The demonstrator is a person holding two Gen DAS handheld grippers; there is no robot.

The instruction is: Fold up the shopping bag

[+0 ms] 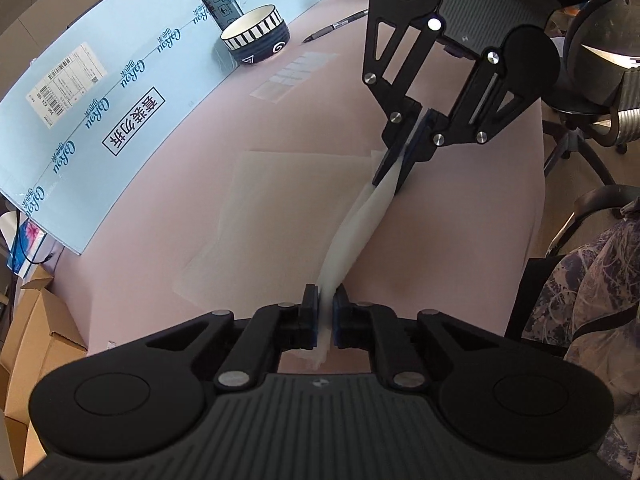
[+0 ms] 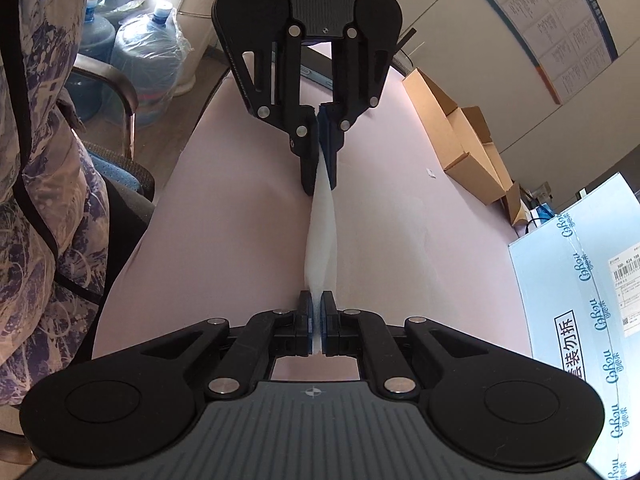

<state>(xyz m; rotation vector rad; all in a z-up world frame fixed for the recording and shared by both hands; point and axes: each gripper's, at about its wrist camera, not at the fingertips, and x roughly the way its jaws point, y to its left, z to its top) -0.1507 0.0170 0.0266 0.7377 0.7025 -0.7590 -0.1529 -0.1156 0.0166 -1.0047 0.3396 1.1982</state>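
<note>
A white, thin shopping bag (image 1: 352, 232) is gathered into a twisted strip and hangs stretched between my two grippers above the pink table (image 1: 312, 120). At the bottom of the left wrist view my left gripper (image 1: 325, 298) is shut on one end of the strip. My right gripper (image 1: 390, 178) faces it from the upper right, shut on the other end. The right wrist view mirrors this: the right gripper (image 2: 317, 300) below, the left gripper (image 2: 320, 184) above, the bag (image 2: 320, 236) taut between them. A faint flat white sheet (image 1: 272, 200) lies on the table beside the strip.
A long light-blue carton (image 1: 100, 100) lines the table's far side, with a striped bowl (image 1: 256, 36) and a pen (image 1: 336, 26) beyond. Brown cardboard boxes (image 2: 460, 140) and water jugs (image 2: 148, 52) stand off the table. A person's patterned sleeve (image 2: 40, 160) and a chair (image 2: 120, 168) are at the near edge.
</note>
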